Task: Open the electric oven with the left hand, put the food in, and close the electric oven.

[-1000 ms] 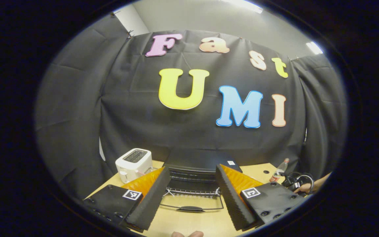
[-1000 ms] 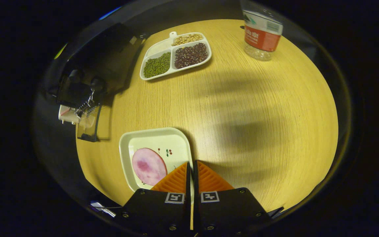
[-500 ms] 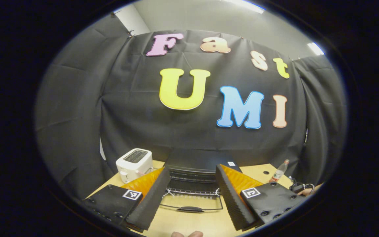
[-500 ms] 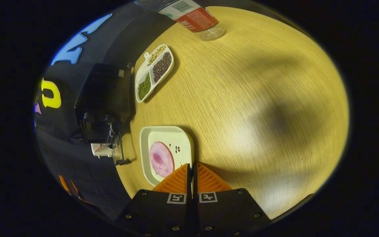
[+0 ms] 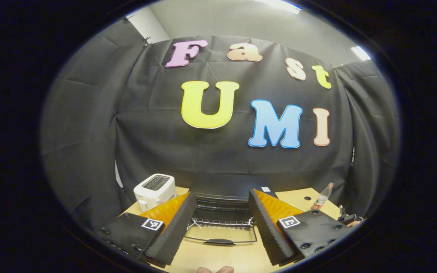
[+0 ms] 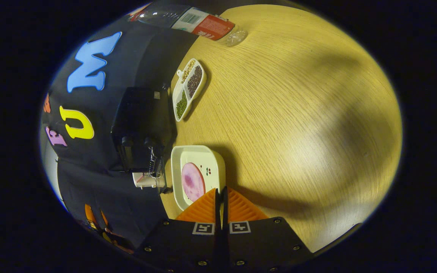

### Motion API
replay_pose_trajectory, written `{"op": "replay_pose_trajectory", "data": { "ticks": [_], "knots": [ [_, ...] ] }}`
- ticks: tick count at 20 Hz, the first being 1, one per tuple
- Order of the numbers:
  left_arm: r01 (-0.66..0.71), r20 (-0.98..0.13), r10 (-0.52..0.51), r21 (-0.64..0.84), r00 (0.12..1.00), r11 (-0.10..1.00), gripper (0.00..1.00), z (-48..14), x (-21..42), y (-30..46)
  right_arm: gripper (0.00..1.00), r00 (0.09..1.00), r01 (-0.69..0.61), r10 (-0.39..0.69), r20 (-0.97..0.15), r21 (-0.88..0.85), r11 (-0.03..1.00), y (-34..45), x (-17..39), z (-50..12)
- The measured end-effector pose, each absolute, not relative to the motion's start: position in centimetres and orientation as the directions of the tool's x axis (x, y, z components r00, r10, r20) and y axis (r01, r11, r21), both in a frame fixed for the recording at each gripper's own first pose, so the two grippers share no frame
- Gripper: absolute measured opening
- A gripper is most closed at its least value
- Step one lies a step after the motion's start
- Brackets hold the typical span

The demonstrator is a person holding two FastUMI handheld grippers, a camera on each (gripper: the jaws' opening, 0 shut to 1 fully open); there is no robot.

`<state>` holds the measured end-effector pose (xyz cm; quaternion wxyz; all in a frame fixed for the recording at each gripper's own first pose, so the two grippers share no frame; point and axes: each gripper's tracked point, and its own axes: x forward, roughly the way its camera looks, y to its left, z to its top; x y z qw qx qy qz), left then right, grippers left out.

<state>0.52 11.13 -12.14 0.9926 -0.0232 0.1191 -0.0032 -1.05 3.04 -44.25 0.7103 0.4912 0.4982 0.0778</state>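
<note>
Two fingers of my left hand-held gripper (image 5: 222, 212) stood spread wide with nothing between them, hovering above the pale wooden surface (image 5: 218, 258) and facing the black electric oven (image 5: 228, 193). The oven's glass door (image 5: 220, 236) lay folded down flat toward me, its dark handle (image 5: 220, 241) at the near edge and the wire rack (image 5: 220, 222) visible in the mouth. Just left of the oven sat a white two-slot toaster (image 5: 154, 189); to the right, well apart, stood a clear plastic bottle with a red label (image 5: 321, 198).

My right hand-held gripper (image 6: 221, 197) was pinched nearly together on the near rim of a white square plate (image 6: 197, 176), the rim sitting in the thin gap between the fingers. I could not tell whether the plate was touching the surface (image 6: 298, 113) or lifted off it. A round pink slice of ham (image 6: 192, 182) lay on the plate, with a small cherry print beside it. From this tilted view the oven (image 6: 139, 129) appeared just beyond the plate's far side, its open door close to the plate's edge. Farther along the surface lay a white three-compartment tray of green, dark and pale beans (image 6: 189, 89), and past that the bottle (image 6: 199, 24) showed near the edge of the view.
</note>
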Motion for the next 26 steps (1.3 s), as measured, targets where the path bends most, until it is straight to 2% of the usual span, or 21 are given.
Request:
{"op": "replay_pose_trajectory", "data": {
  "ticks": [2, 3, 5, 7, 8, 9, 10, 11, 13, 14, 18, 23, 25, 26],
  "knots": [
    [-0.001, -0.227, -0.010, -0.051, 0.974, 0.999, 0.95, -11.8, 0.7, 11.3, 0.00, 0.506, 0.384, 0.595, -0.624, 0.781, 0.492, 3.2, -1.2, -43.5],
    [0.000, -0.220, -0.012, -0.054, 0.975, 0.999, 0.99, -11.5, 0.8, 11.4, 0.00, 0.511, 0.382, 0.595, -0.621, 0.783, 0.490, 3.4, -1.4, -42.9],
    [0.005, -0.202, -0.016, -0.054, 0.979, 0.999, 0.90, -10.9, 1.0, 11.5, 0.00, 0.528, 0.374, 0.589, -0.611, 0.791, 0.485, 4.4, -1.6, -41.5],
    [0.019, -0.183, -0.027, -0.046, 0.983, 0.999, 0.90, -10.1, 1.2, 11.8, 0.00, 0.547, 0.364, 0.580, -0.604, 0.795, 0.485, 6.0, -1.6, -39.9],
    [0.026, -0.174, -0.033, -0.042, 0.984, 0.999, 0.99, -9.8, 1.3, 11.9, 0.00, 0.555, 0.357, 0.578, -0.598, 0.799, 0.484, 7.1, -1.6, -39.1],
    [0.035, -0.166, -0.040, -0.039, 0.985, 0.999, 0.99, -9.5, 1.4, 12.1, 0.00, 0.560, 0.351, 0.578, -0.593, 0.802, 0.483, 8.3, -1.4, -38.5],
    [0.042, -0.161, -0.047, -0.036, 0.986, 0.998, 0.94, -9.5, 1.5, 12.3, 0.00, 0.564, 0.347, 0.579, -0.588, 0.806, 0.481, 9.8, -1.3, -37.9],
    [0.047, -0.152, -0.051, -0.028, 0.987, 0.999, 0.99, -9.7, 1.5, 12.6, 0.00, 0.568, 0.345, 0.580, -0.584, 0.809, 0.477, 11.4, -0.9, -37.5],
    [0.044, -0.138, -0.045, -0.015, 0.989, 0.999, 0.90, -9.8, 1.4, 14.0, 0.00, 0.573, 0.340, 0.586, -0.573, 0.817, 0.466, 14.6, 0.0, -36.9],
    [0.040, -0.139, -0.042, -0.017, 0.989, 0.999, 0.99, -10.1, 1.2, 14.7, 0.00, 0.574, 0.339, 0.588, -0.569, 0.819, 0.463, 16.2, 0.3, -36.7],
    [0.009, -0.131, -0.011, -0.017, 0.991, 1.000, 0.90, -9.6, 0.7, 18.1, 0.00, 0.589, 0.382, 0.578, -0.565, 0.825, 0.417, 21.8, 2.9, -36.0],
    [-0.035, -0.127, 0.036, 0.005, 0.991, 0.999, 0.90, -9.5, -0.4, 21.6, 0.00, 0.604, 0.481, 0.506, -0.616, 0.787, 0.385, 26.0, 6.0, -37.0],
    [-0.049, -0.130, 0.049, 0.009, 0.990, 0.999, 0.99, -9.5, -0.8, 22.7, 0.00, 0.623, 0.518, 0.472, -0.624, 0.781, 0.348, 27.2, 7.3, -37.2],
    [-0.054, -0.130, 0.055, 0.009, 0.990, 0.998, 0.96, -9.4, -1.1, 23.3, 0.00, 0.637, 0.533, 0.448, -0.628, 0.778, 0.333, 27.8, 7.8, -37.2]
  ]
}}
